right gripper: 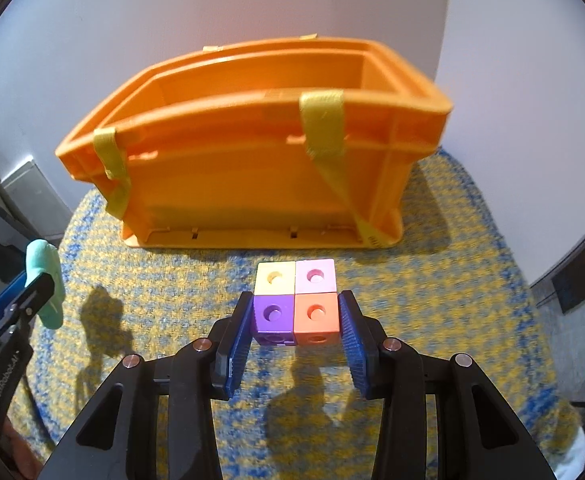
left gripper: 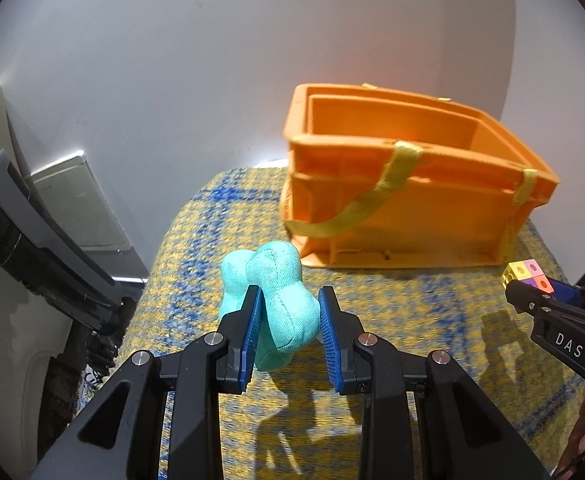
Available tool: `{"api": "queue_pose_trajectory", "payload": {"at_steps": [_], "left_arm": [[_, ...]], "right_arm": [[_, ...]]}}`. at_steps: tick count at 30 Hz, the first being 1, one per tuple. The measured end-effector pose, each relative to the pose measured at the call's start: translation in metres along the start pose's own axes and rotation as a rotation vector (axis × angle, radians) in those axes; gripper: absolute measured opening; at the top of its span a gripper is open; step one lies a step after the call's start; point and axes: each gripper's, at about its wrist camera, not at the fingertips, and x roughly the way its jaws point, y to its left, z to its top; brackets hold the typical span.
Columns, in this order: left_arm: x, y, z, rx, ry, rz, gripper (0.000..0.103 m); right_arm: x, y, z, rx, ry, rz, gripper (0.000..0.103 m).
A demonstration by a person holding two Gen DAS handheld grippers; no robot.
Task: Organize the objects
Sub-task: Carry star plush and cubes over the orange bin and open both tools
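Left gripper [left gripper: 290,312] pinches a soft, lumpy teal plush [left gripper: 276,304] between ribbed blue fingers [left gripper: 252,332]. Right gripper [right gripper: 296,318] clamps a glossy four-colour block of studded cubes [right gripper: 295,302]. Beyond both fingers sits the rigid orange plastic crate [right gripper: 252,168] on the nubby yellow-blue woven cover [right gripper: 432,300].

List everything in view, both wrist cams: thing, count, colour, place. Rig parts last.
crate: 1, orange with yellow straps, at the far end of the cloth, against the white wall
plush toy: 1, turquoise, clamped in the left gripper, above the cloth
block cluster: 1 unit, top cubes yellow, pink, purple and orange, clamped in the right gripper in front of the crate
cloth: 1, yellow and blue weave, covering the surface under everything
grey panel: 1, leaning on the wall, far left
left gripper: 1, black with blue pads, shut on the toy
right gripper: 1, black with blue pads, shut on the blocks
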Motion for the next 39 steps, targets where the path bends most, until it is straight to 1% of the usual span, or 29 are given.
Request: {"api": "queue_pose_trajectory", "payload": {"at_steps": [2, 3, 5, 8, 9, 12, 27, 34, 39], "left_arm": [[-0.005, -0.005, 0.003, 0.008, -0.009, -0.004, 0.029], [-0.009, -0.008, 0.006, 0.012, -0.015, -0.007, 0.029], [-0.014, -0.012, 0.010, 0.018, -0.025, -0.010, 0.029], [-0.021, -0.016, 0.018, 0.025, -0.040, -0.016, 0.029], [-0.023, -0.017, 0.021, 0.061, -0.024, -0.053, 0.029], [-0.029, -0.020, 0.030, 0.061, -0.036, -0.060, 0.029], [-0.054, -0.040, 0.083, 0.110, -0.127, -0.078, 0.029], [-0.057, -0.045, 0.110, 0.116, -0.162, -0.100, 0.029], [-0.054, -0.049, 0.125, 0.131, -0.179, -0.101, 0.029]], "right_arm": [[-0.003, -0.007, 0.009, 0.003, -0.011, 0.001, 0.042], [-0.002, -0.002, 0.011, 0.005, -0.017, 0.001, 0.042], [-0.015, -0.016, 0.012, 0.010, -0.029, 0.003, 0.042], [-0.028, -0.025, 0.017, 0.018, -0.046, 0.004, 0.042], [-0.031, -0.027, 0.018, 0.020, -0.052, 0.004, 0.042], [-0.045, -0.035, 0.022, 0.026, -0.071, 0.003, 0.042], [-0.081, -0.044, 0.062, 0.016, -0.167, 0.017, 0.042], [-0.093, -0.048, 0.087, 0.013, -0.212, 0.019, 0.042], [-0.094, -0.049, 0.104, 0.001, -0.226, 0.018, 0.042]]}}
